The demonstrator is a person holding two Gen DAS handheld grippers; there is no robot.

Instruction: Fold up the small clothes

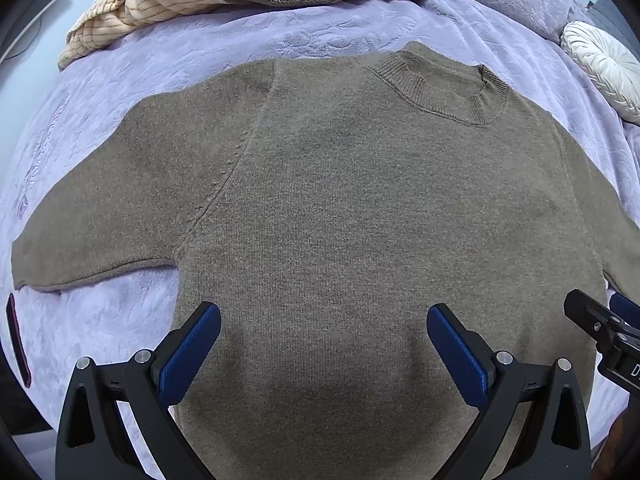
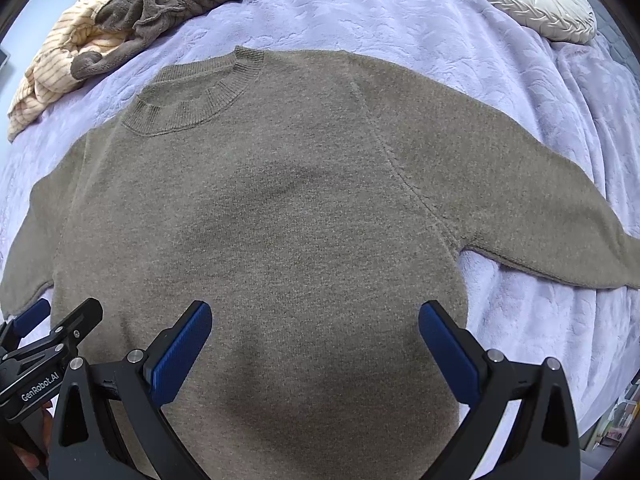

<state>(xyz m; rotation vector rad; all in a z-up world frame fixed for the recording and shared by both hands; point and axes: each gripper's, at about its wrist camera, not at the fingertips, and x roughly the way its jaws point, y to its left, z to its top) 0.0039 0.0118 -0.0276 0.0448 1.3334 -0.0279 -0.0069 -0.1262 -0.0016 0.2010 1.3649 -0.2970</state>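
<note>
Sweater [image 1: 340, 200] lies flat on the bed [image 1: 320, 28], collar far; both grippers [image 1: 323, 344] [image 2: 315, 340] hover over its near hem, jaws wide open, empty.

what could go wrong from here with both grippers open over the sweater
1. The sweater is thick knit lying flat on a plush bedspread; the left gripper or right gripper may pinch the bedspread too, or only one layer.
2. Both sleeves are spread wide, so one may drag or bunch during a fold.
3. The pile of clothes lies near the collar, so the two could tangle.
</note>
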